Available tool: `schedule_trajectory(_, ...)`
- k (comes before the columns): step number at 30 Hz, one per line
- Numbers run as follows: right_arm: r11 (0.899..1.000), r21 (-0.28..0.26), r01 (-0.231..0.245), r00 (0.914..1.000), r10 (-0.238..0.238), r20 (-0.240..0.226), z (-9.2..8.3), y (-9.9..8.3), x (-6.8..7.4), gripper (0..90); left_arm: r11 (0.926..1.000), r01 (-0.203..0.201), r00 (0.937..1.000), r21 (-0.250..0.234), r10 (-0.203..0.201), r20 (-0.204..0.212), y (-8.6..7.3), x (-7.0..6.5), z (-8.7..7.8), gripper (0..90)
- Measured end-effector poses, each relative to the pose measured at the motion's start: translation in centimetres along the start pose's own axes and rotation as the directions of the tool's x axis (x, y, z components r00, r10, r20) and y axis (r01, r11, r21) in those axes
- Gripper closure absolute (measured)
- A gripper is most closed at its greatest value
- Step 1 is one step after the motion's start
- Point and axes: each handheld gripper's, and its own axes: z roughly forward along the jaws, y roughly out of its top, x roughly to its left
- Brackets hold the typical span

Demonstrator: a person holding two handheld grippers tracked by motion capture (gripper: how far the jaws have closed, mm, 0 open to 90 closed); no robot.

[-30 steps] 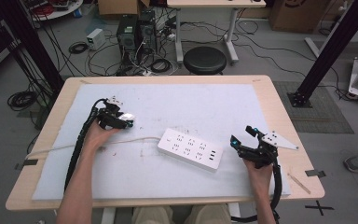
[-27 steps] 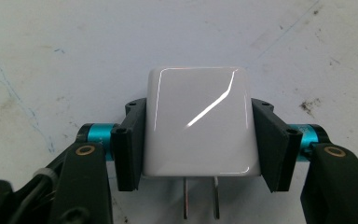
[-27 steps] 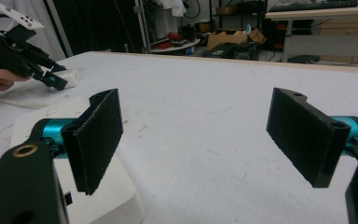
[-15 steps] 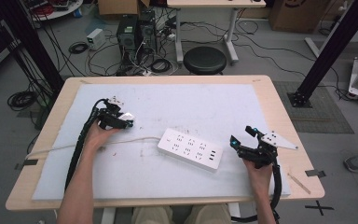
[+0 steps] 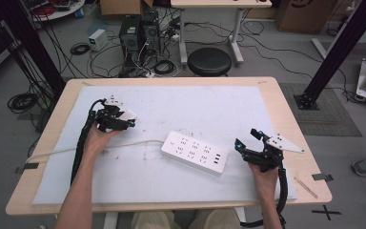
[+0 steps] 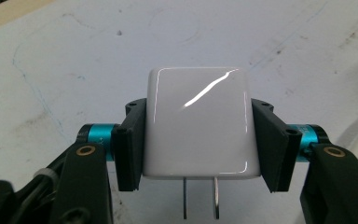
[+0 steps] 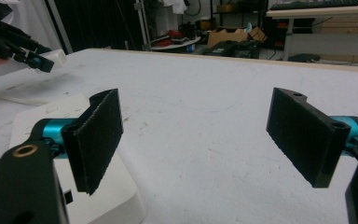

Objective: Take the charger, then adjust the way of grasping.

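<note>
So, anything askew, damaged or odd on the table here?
Nothing broken or spilled. The power strip lies diagonally across the scuffed white mat. The left gripper holds a white charger squarely, prongs towards the camera; the right gripper is open.

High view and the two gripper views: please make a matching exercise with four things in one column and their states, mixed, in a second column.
Things:
1. left gripper
2. right gripper
3. power strip
4. white charger

States:
A. lies flat on the white mat, sockets up
B. jaws wide apart, nothing between them
C. clamped at both sides, two metal prongs pointing toward the camera
D. jaws shut on a glossy white block

Pairs: 1-D, 2-B, 3-A, 4-C
</note>
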Motion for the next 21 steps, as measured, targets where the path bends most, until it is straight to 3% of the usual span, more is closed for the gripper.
schedule_trajectory(1,1.0,0.002,-0.001,1.0,0.001,0.0,0.0,0.0,0.1,18.8,0.9997,-0.023,0.9997,0.003,0.023,-0.008,0.2,-0.4,-0.3,42.5)
schedule_trajectory(12,1.0,0.003,0.003,1.0,-0.003,0.001,0.0,0.0,0.1,18.8,0.9993,-0.037,0.9993,-0.006,0.037,-0.003,0.6,-1.5,-1.1,42.5)
schedule_trajectory(20,1.0,-0.004,0.011,0.9998,-0.011,-0.016,-0.1,0.0,0.2,18.8,0.9954,-0.07,0.9975,-0.065,0.071,0.0,0.9,-3.0,-2.4,42.5)
schedule_trajectory(21,1.0,-0.005,0.012,0.9998,-0.012,-0.018,-0.1,0.0,0.2,18.8,0.993,-0.09,0.9959,-0.077,0.09,0.002,1.0,-3.7,-2.7,42.5)
